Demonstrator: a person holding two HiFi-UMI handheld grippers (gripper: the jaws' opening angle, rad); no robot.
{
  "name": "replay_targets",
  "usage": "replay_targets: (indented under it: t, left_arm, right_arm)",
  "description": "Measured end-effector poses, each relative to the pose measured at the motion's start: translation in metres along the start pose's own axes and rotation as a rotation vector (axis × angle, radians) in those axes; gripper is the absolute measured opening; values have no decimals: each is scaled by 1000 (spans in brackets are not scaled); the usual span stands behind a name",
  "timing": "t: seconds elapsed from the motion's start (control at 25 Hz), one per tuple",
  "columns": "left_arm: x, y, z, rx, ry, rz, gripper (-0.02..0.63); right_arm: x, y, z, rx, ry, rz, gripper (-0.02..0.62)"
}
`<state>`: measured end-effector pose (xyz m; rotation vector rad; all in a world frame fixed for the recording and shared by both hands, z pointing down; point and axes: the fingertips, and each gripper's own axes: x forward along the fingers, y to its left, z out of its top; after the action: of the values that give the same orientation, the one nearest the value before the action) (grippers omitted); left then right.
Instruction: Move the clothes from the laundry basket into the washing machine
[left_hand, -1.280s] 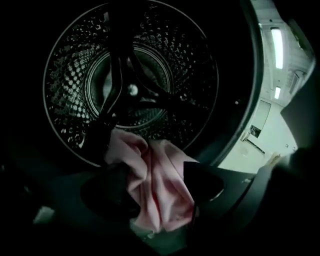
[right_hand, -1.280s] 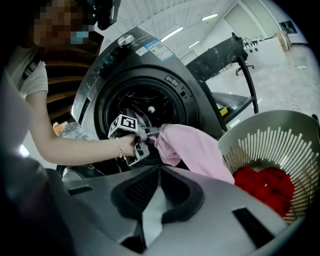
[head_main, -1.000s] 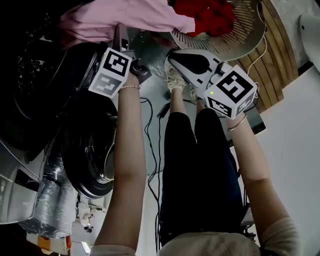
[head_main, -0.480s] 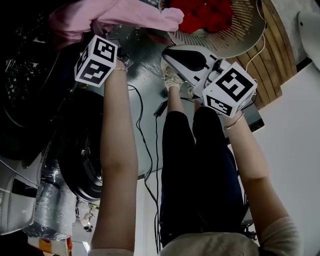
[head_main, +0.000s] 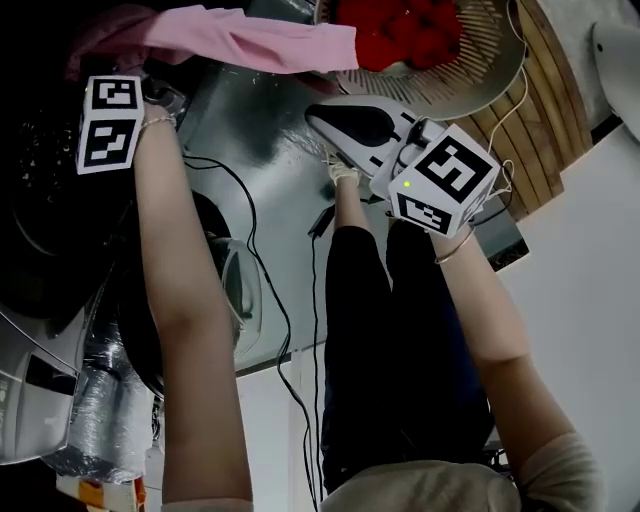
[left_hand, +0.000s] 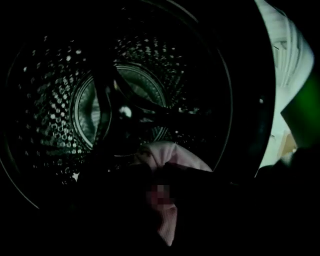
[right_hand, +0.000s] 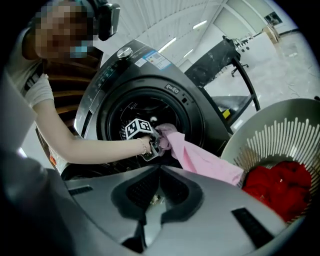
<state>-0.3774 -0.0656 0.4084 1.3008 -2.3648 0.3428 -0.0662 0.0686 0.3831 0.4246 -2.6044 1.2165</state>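
A pink garment stretches from the laundry basket to the washing machine's dark drum. My left gripper has just been closing and is now shut on a fold of this pink garment at the drum's mouth. In the right gripper view the left gripper holds the garment in front of the washer opening. Red clothes lie in the basket. My right gripper hangs shut and empty beside the basket.
The washer's open round door hangs below my left arm. A black cable runs across the floor by the person's legs. A black stand is behind the basket.
My left gripper has swung left toward the drum, pulling the pink garment out long from the basket. The right gripper has stayed nearly still.
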Motion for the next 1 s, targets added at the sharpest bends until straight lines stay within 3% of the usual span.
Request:
replay_targets:
  t: [0.08,0.2,0.28,0.36,0.52,0.6,0.8,0.88,1.0]
  left_arm:
    - [9,9,-10,-76,48,6,80]
    - [3,18,-35,-195,103,23,213]
    - [-12,24,-47,-250,110,36,228]
    - [-31,16,-60,-261,130,5,246]
    - [-67,-27,-87,-253,165,-153,280]
    - [-77,-49,-112,-275,232,-212,313]
    - [-62,-78,-172,-409,410,-262,342]
    - [-47,-79,-181,-448,425,-266,342]
    - [-30,-82,-181,-419,420,-285,340]
  right_arm:
    - [1,2,-1,14,0,9,17]
    - [1,2,-5,15,19,8,17]
    - [0,4,-8,14,41,16,17]
    - [-5,3,-10,1,56,14,17]
    - [-13,-9,-8,8,55,-21,17]
    - [-13,-14,-12,15,57,-33,17]
    - [-12,-20,-20,12,77,-40,17]
    - [-12,-24,-25,24,74,-46,17]
    - [-14,-28,-30,25,78,-56,15]
